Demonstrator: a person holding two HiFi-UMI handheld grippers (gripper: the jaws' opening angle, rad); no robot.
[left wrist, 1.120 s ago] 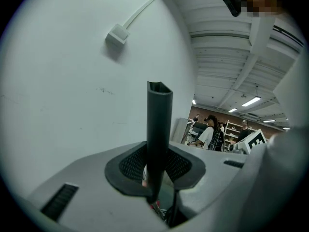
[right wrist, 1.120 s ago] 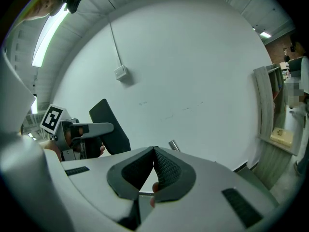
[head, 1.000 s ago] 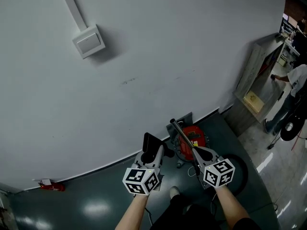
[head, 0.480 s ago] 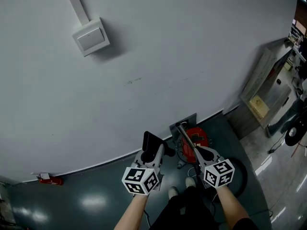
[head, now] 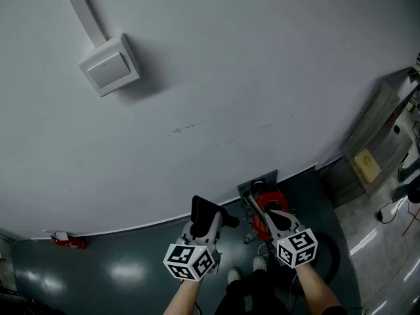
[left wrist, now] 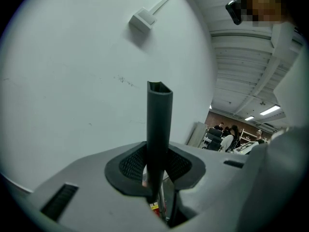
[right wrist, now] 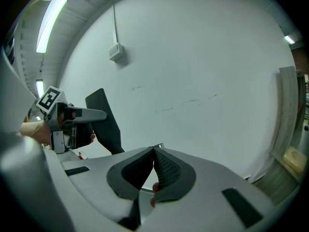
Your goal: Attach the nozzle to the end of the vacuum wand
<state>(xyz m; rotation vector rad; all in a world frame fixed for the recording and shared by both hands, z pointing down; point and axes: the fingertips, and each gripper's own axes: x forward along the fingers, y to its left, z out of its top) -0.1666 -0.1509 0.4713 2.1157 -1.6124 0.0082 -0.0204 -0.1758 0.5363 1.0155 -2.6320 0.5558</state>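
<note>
A dark grey nozzle (head: 202, 210) (left wrist: 158, 124) stands upright between the jaws of my left gripper (head: 211, 220) (left wrist: 155, 166), which is shut on it. Its open end points up toward the white wall. My right gripper (head: 275, 220) (right wrist: 153, 168) is shut on the thin metal vacuum wand (head: 252, 202), of which only a silver sliver shows between the pads in the right gripper view. The wand slants toward the wall above the red vacuum (head: 279, 199) on the floor. The nozzle (right wrist: 107, 124) and left gripper (right wrist: 84, 115) sit to the left of the wand, apart from it.
A white wall fills most of the head view, with a switch box (head: 108, 64) on a conduit. A small red object (head: 69, 241) lies at the wall's foot. A grey cabinet (head: 374, 149) stands at the right. A dark hose loop (head: 328, 248) and my shoes (head: 246, 271) are on the floor.
Both grippers have sunk a little in the head view, each with its part still in it. The view has swung, so the switch box sits further left.
</note>
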